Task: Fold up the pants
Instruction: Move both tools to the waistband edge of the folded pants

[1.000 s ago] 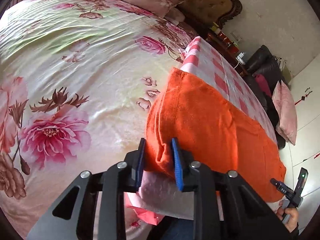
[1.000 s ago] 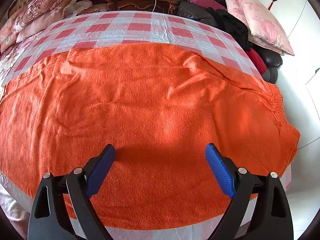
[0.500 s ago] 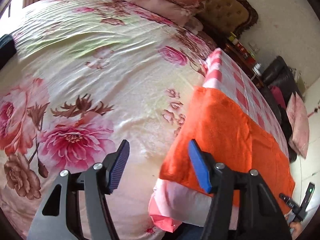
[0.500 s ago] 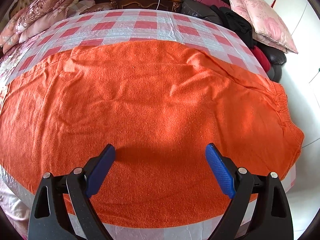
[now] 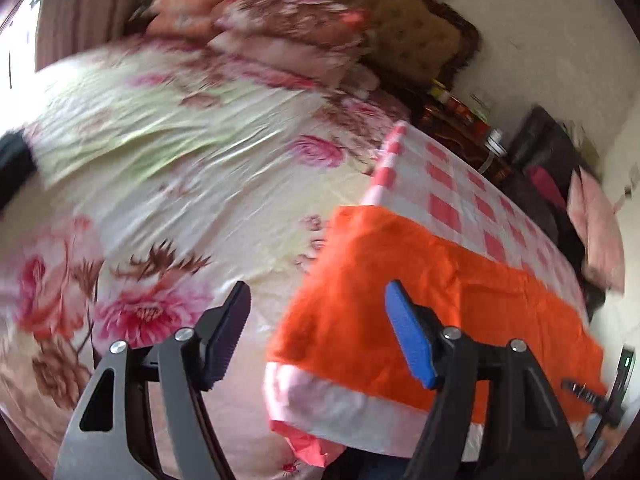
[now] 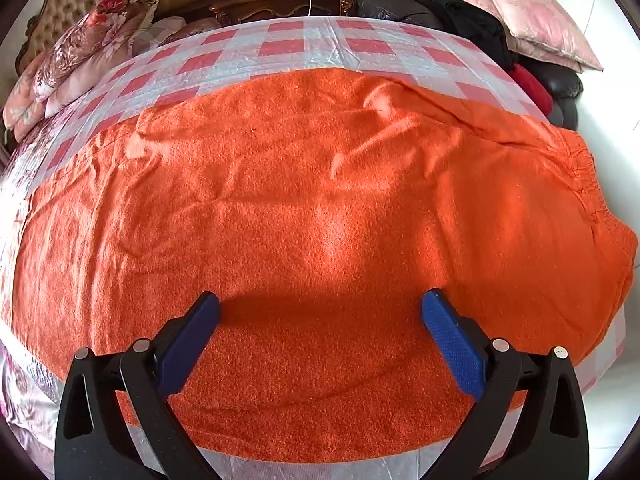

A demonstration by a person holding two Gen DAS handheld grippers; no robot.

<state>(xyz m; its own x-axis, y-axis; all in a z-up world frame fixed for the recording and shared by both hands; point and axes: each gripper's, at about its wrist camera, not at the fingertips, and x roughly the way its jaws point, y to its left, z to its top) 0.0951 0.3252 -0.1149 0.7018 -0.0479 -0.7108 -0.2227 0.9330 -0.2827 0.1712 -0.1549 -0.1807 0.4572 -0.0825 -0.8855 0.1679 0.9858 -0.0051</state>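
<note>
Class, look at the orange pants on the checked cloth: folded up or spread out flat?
Spread out: the orange pants lie flat across the checked cloth, elastic waistband exposed.

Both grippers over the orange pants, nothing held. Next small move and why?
Probably bring the left gripper, jaws opening and empty, back down onto the leg end of the orange pants. They lie flat on the checked cloth, waistband at the far right, and the right gripper, opening, hovers mid-fabric.

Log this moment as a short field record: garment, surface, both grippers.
garment: orange pants, spread flat, elastic waistband at the right
surface: red-checked plastic sheet on the floral bedspread
left gripper: jaws opening, nothing between them, beside the pants' end
right gripper: jaws opening, over the pants, gripping nothing
</note>
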